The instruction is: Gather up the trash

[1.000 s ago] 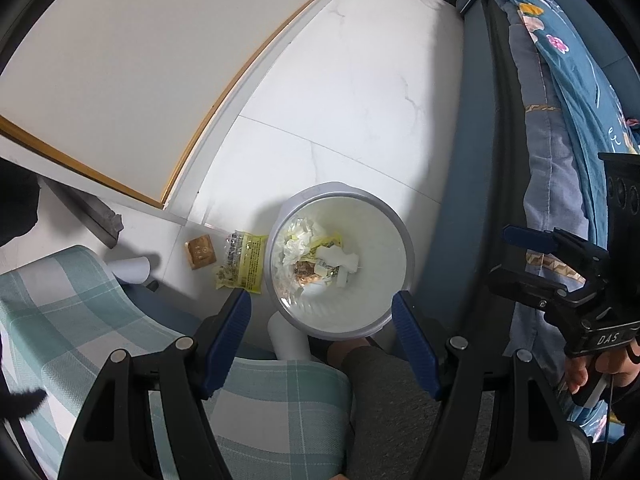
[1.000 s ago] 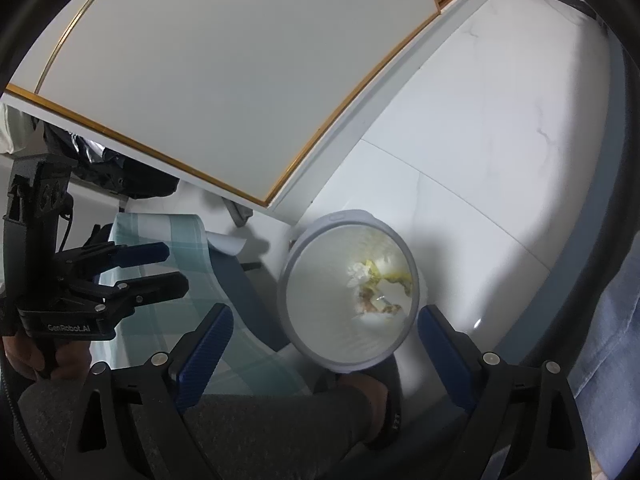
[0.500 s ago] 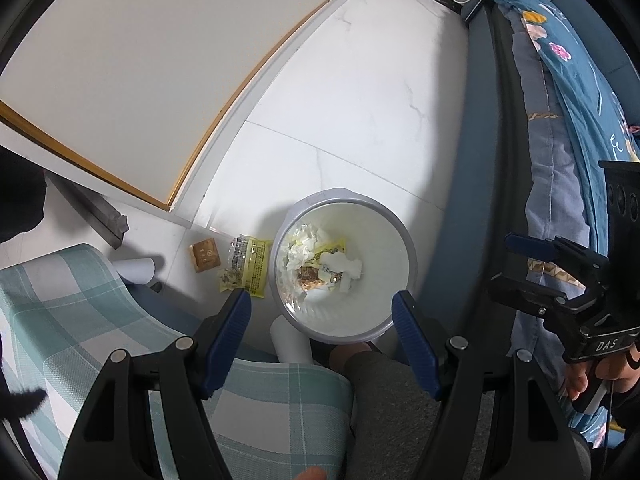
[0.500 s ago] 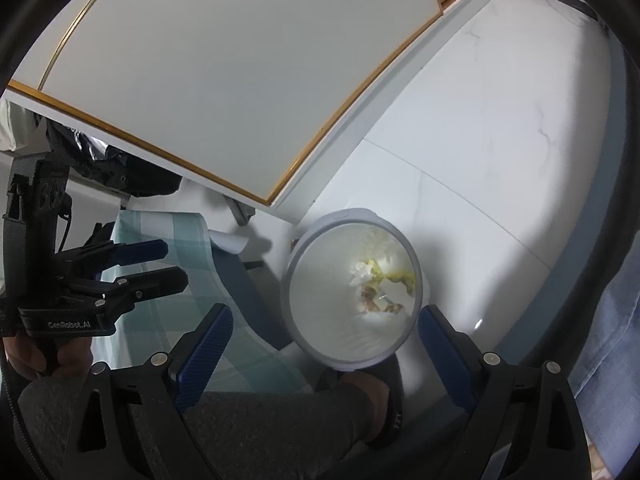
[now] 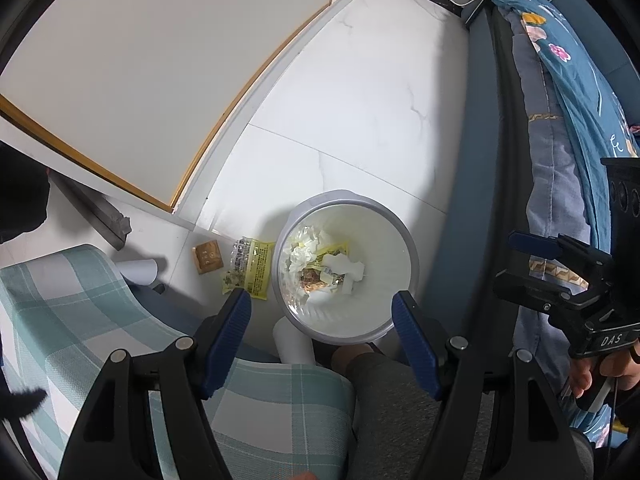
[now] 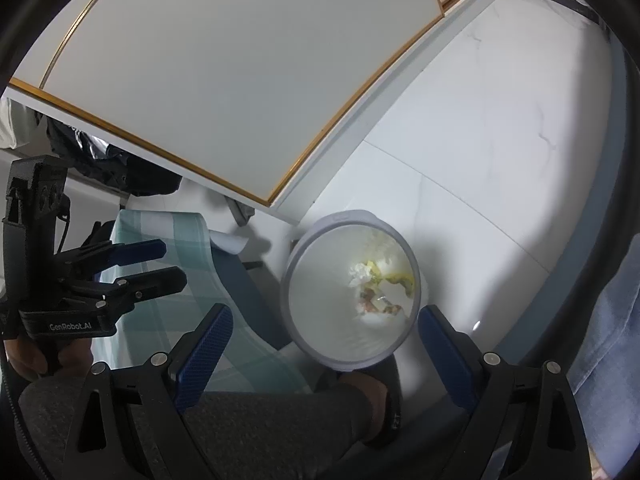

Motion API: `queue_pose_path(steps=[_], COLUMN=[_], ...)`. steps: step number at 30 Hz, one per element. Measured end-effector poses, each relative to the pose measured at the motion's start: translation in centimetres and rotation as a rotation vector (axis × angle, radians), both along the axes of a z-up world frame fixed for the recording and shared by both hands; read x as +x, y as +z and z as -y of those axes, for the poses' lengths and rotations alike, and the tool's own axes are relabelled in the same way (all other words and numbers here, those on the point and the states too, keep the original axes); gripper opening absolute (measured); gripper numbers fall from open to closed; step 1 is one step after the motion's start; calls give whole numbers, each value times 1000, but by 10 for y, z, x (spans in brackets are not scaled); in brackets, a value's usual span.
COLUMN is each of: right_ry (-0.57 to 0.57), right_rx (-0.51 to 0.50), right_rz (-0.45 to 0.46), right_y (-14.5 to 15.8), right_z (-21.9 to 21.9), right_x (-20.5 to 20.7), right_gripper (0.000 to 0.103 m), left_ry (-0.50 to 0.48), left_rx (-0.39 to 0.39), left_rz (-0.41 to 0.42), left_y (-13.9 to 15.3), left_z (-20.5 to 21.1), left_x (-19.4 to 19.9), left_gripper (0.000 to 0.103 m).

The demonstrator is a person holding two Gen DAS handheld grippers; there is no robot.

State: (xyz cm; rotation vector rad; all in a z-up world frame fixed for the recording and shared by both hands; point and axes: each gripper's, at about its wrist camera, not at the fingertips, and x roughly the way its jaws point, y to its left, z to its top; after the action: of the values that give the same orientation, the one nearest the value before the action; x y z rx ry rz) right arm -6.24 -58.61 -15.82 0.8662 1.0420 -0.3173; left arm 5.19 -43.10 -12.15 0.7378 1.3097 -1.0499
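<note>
A grey round trash bin stands on the white floor, with crumpled tissue and wrappers inside; it also shows in the right wrist view. A yellow wrapper and a small brown packet lie on the floor left of the bin. My left gripper is open and empty, high above the bin. My right gripper is open and empty, also above the bin. Each gripper shows in the other's view, the right one and the left one.
A teal checked cloth covers a seat at lower left. A bed with a blue floral cover lies on the right. A white cabinet with gold trim stands at the back. My grey-trousered leg is beside the bin.
Both views have shifted slightly; the bin sits a little lower and further right in the left wrist view. Both grippers stay open and empty.
</note>
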Motion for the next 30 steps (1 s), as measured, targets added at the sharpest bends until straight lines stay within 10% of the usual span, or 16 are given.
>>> queue_pose_path(steps=[30], right_ry=[-6], right_rx=[9], right_rz=[-6], right_y=[-3], right_z=[1], right_x=[-1], right_gripper=[95], left_ry=[12], left_rx=[-5], left_rz=[-2], left_y=[0], left_z=[1], left_x=[6], left_gripper=[69])
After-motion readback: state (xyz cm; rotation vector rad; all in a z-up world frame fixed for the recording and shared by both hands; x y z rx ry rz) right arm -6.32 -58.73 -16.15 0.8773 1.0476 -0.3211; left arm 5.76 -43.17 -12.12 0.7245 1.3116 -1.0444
